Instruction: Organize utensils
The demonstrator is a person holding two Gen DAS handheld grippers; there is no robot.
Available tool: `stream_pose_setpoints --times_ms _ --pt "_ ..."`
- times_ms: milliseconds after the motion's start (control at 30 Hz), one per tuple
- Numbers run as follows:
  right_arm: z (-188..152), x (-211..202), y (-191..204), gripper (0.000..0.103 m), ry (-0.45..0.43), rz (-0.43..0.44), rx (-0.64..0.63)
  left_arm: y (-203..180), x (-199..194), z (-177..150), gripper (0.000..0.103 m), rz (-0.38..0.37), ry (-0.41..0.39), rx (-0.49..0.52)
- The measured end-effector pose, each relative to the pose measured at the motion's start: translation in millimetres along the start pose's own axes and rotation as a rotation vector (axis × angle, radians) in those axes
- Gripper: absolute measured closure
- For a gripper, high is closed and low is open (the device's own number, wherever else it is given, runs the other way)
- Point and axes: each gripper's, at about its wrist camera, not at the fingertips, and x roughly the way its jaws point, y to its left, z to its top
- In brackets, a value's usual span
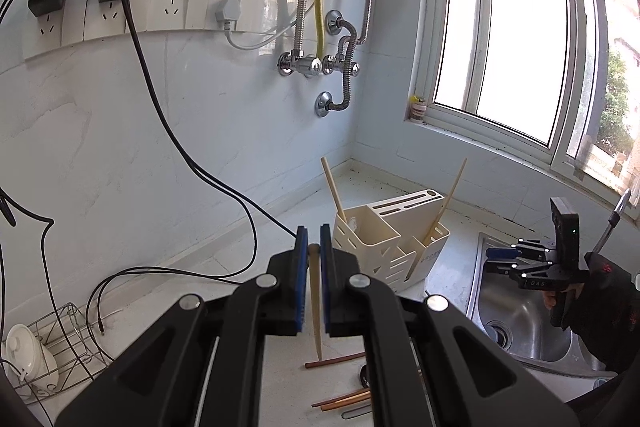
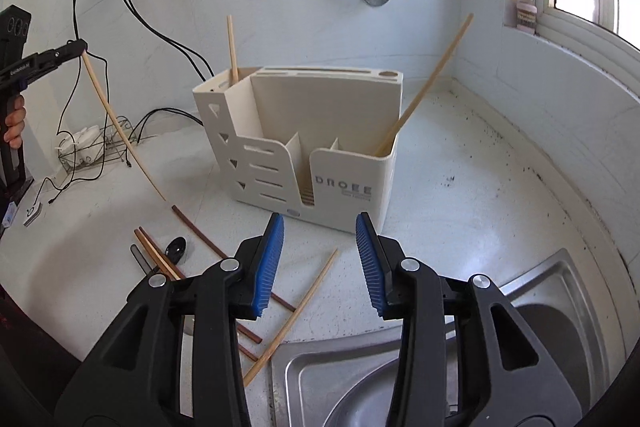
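White bench (image 2: 460, 187): my left gripper (image 1: 314, 247) pinches pale chopstick (image 1: 316, 303), tip hanging down-forward; right gripper (image 2: 320, 227) spread, empty.

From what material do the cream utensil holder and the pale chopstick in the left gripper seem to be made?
Cream utensil holder: probably matte plastic; thin moulded walls with cut slots. Pale chopstick in the left gripper: likely unvarnished bamboo or wood; light tan, dull.

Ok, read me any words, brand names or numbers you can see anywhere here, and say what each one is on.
"DROEE": front of the cream utensil holder; a smaller line under it is too small to read.
"DAS": side of the right gripper, in the left wrist view.
White lettering on the left gripper: too blurred to read.
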Motion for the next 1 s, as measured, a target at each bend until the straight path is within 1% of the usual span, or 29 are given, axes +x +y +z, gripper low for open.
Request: stream_pose_setpoints --times_ms 67,233,333,533,633,767,900,933,1000 --pt "-7.7 10.3 0.9 0.067 0.034 0.006 0.038 -0.1 -1.9 0.3 0.098 -0.007 -0.004 -0.002" --pt "-18.8 30.4 0.3 0.067 0.094 -0.02 0.089 -0.8 -2.4 0.1 0.097 -0.022 -0.007 0.0" --pt "-24.5 39.9 -1.6 0.071 0.134 -0.041 0.113 -0.5 -2.6 -1.7 0.097 -0.03 -0.005 0.002" --pt "-40.4 58.1 10.6 0.072 0.227 -0.055 0.117 1.4 -2.1 -3.2 0.097 -0.044 -0.004 -0.009" --pt "-50.3 68.8 15.5 0.075 0.263 -0.062 0.132 1.5 -1.6 -3.7 0.097 -0.046 -0.002 -0.009" --pt "-58.0 76.5 23.7 0.076 0.294 -0.068 0.138 0.9 -1.4 -3.5 0.097 -0.051 -0.002 -0.008" --pt "-61.9 84.6 33.0 0.078 0.324 -0.105 0.094 0.7 -0.8 -4.7 0.098 -0.05 0.001 -0.006" --pt "-62.8 85.9 33.1 0.08 0.332 -0.114 0.092 0.6 -0.7 -5.0 0.098 -0.048 0.001 -0.006" --pt "-64.1 87.7 33.4 0.08 0.34 -0.127 0.091 1.0 -0.9 -5.5 0.097 -0.049 0.002 -0.011"
